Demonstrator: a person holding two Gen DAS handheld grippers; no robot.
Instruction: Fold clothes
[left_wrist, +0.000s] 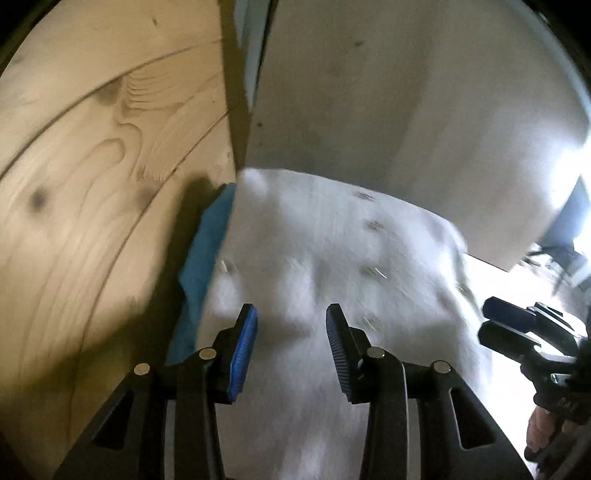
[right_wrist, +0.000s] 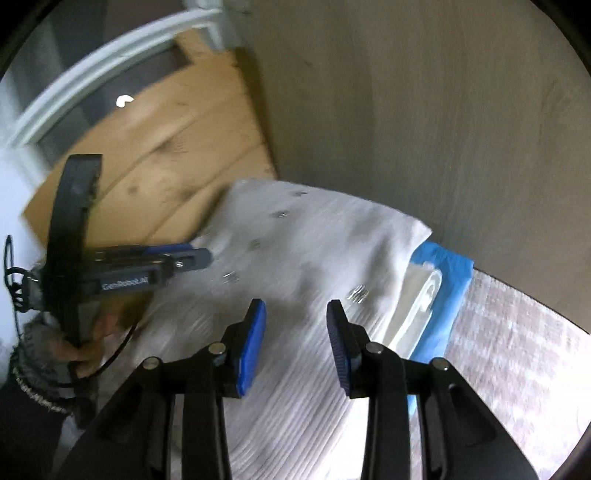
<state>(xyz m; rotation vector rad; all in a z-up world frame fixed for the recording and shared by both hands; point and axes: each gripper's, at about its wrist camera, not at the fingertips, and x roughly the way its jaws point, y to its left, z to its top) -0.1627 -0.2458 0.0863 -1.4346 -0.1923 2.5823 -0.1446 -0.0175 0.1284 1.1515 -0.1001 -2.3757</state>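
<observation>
A white ribbed garment with small metal snaps lies spread out, and it also shows in the right wrist view. My left gripper is open and empty just above the cloth; it also shows at the left of the right wrist view. My right gripper is open and empty above the garment; it shows at the right edge of the left wrist view. A blue cloth lies under the garment's edge, and it also shows in the right wrist view. Both views are motion-blurred.
A knotty pine wood panel stands to the left, seen also in the right wrist view. A grey wall rises behind the garment. A clear plastic sheet lies on the blue cloth. A patterned surface is at right.
</observation>
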